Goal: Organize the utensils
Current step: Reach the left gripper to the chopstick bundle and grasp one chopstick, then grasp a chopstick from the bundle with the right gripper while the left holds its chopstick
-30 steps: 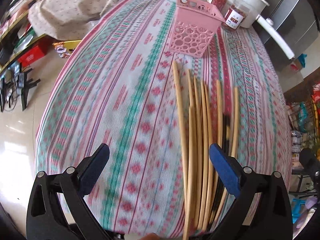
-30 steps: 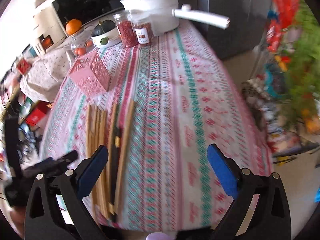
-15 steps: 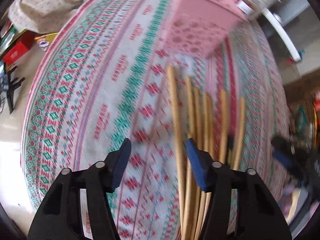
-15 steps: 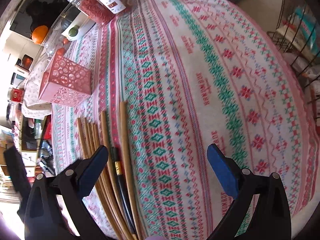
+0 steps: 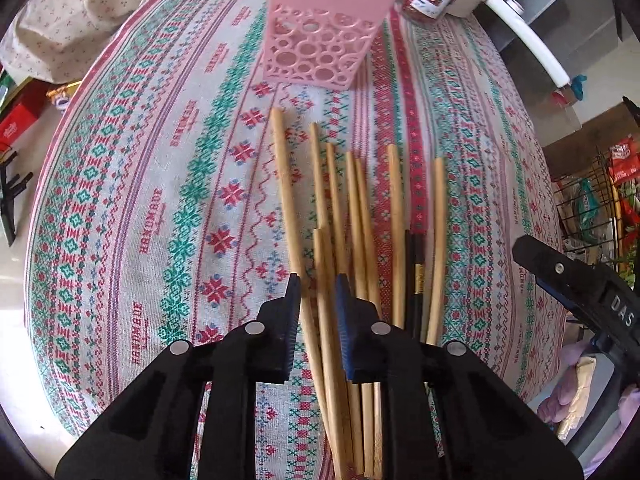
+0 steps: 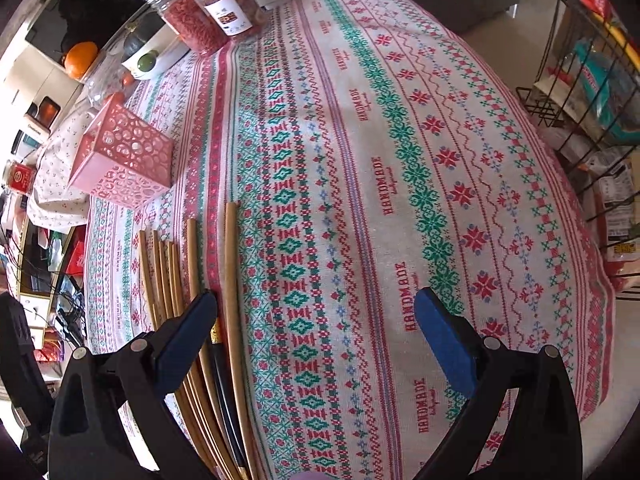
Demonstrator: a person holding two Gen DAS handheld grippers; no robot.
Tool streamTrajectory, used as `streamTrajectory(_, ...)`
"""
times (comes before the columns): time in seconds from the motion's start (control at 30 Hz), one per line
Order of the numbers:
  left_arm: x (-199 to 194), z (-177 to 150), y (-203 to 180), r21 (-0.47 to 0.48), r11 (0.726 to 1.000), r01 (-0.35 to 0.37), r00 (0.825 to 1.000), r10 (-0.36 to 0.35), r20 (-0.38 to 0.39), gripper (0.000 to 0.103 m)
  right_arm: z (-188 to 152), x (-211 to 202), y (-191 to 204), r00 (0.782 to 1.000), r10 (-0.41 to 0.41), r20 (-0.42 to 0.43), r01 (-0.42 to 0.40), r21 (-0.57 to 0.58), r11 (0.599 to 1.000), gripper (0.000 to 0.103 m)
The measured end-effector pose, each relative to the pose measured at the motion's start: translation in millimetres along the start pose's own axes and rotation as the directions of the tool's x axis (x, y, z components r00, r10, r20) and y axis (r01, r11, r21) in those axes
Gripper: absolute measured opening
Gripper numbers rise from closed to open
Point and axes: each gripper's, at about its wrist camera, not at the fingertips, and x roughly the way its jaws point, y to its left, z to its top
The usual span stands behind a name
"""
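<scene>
Several wooden chopsticks (image 5: 352, 208) lie side by side on the patterned tablecloth, with a black pair (image 5: 416, 272) among them. A pink perforated holder (image 5: 320, 40) stands upright beyond their far ends. My left gripper (image 5: 316, 292) is nearly shut, with two of the left wooden chopsticks between its blue pads; I cannot tell if the pads grip them. My right gripper (image 6: 316, 312) is open and empty, just right of the chopsticks (image 6: 232, 280); the holder (image 6: 124, 164) stands to its far left. It also shows in the left wrist view (image 5: 576, 284).
Jars of red food (image 6: 208, 12), a white pot with a long handle (image 5: 524, 24) and a bowl stand at the table's far end. A wire rack (image 6: 592, 80) stands off the right edge. A cloth-covered pile (image 5: 72, 24) lies to the far left.
My left gripper has closed from wide open to a narrow gap around the left chopsticks and moved forward. My right gripper has dropped lower toward the table and stays open.
</scene>
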Motion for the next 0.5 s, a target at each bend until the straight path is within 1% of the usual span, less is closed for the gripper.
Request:
streamTrajectory(0.2,6.1,6.2,-5.8,0.012,1.0,-0.013,1.0,0.013,-0.003,0.016,0.8,3.0,4.5,1.0,0.0,-0.007,0.0,-0.007,1.0,0.096)
streamTrajectory(0.27,7.1,4.8,-6.4,0.02,1.0,-0.013,1.0,0.014,-0.008,0.01,0.7,4.2,7.0,1.0,-0.004,-0.007,0.004,-0.013,1.0,0.096)
streamTrajectory(0.33,11.5,4.5,-3.2,0.021,1.0,-0.013,0.999,0.014,-0.029,0.007,0.7,5.0,7.5,1.0,-0.005,-0.012,0.005,-0.014,1.0,0.096)
streamTrajectory(0.37,15.2,4.1,-3.8,0.023,1.0,-0.016,0.999,0.017,-0.042,0.008,-0.3,5.0,7.9,1.0,-0.004,-0.014,0.004,-0.013,1.0,0.096)
streamTrajectory(0.5,19.0,3.5,-13.3,0.039,0.999,-0.03,0.999,0.031,-0.024,0.007,-0.4,7.5,7.4,1.0,0.002,-0.027,-0.002,0.002,1.0,0.096)
